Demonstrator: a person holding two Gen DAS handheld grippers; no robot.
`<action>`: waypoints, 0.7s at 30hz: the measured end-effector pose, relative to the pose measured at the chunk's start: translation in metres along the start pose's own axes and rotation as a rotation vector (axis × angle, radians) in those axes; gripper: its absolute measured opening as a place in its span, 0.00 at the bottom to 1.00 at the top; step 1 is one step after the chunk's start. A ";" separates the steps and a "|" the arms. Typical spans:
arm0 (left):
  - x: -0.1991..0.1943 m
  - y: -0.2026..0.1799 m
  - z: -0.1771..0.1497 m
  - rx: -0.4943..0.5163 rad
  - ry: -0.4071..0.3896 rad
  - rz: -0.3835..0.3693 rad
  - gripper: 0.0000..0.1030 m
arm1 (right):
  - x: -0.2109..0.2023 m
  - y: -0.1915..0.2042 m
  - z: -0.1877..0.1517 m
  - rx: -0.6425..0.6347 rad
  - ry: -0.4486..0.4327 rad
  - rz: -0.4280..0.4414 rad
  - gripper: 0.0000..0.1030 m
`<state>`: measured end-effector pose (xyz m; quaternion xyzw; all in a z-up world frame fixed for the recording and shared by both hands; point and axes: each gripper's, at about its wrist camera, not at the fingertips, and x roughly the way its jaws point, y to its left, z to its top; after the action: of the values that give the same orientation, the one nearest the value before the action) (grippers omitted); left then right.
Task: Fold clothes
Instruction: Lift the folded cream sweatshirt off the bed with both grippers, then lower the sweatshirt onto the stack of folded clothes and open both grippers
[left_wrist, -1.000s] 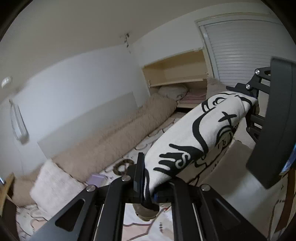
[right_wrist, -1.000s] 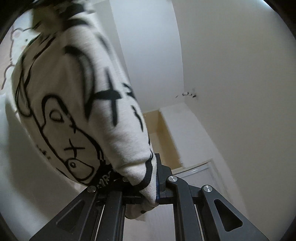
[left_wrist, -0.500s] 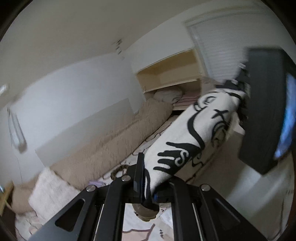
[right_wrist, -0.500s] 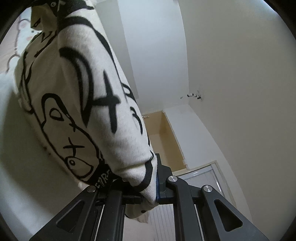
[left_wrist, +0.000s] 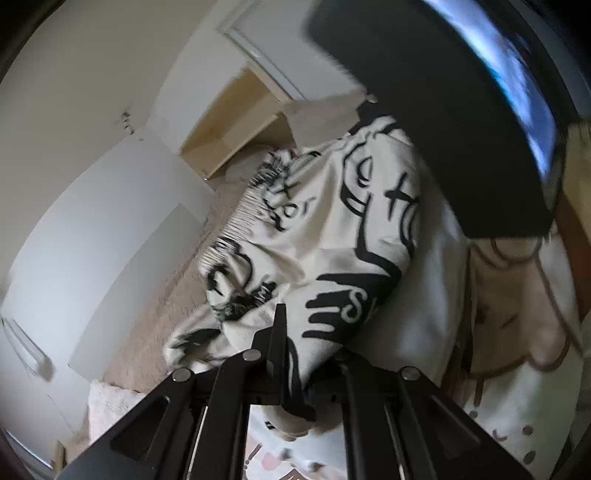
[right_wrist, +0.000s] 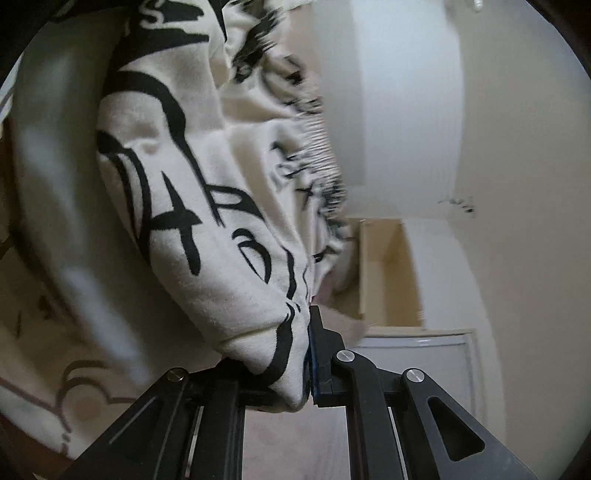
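The left gripper, at the bottom centre of its own view, has its jaws pinched tight on a fold of the cream sweatshirt with black graffiti print. From there the cloth bunches up toward the middle of the frame, its ribbed hem to the left. The right gripper is likewise clamped on the same garment — the fabric rises from its jaws into the upper left of that view. In the left view, a dark blurred shape fills the upper right, with the patterned bed cover lower right.
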<state>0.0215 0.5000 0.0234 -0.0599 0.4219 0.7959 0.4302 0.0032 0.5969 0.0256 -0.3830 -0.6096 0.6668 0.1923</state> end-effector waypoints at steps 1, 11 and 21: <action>0.002 0.000 -0.002 -0.002 0.009 -0.005 0.08 | 0.003 0.003 -0.003 -0.005 0.011 0.013 0.09; 0.003 0.048 0.012 -0.206 0.040 -0.251 0.68 | 0.011 -0.054 -0.089 0.347 0.139 0.316 0.89; -0.061 0.066 0.004 -0.194 -0.066 -0.509 0.76 | -0.035 -0.130 -0.100 1.105 -0.077 0.695 0.89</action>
<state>0.0118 0.4463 0.0944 -0.1791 0.3009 0.7003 0.6221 0.0726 0.6623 0.1640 -0.3781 -0.0244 0.9186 0.1122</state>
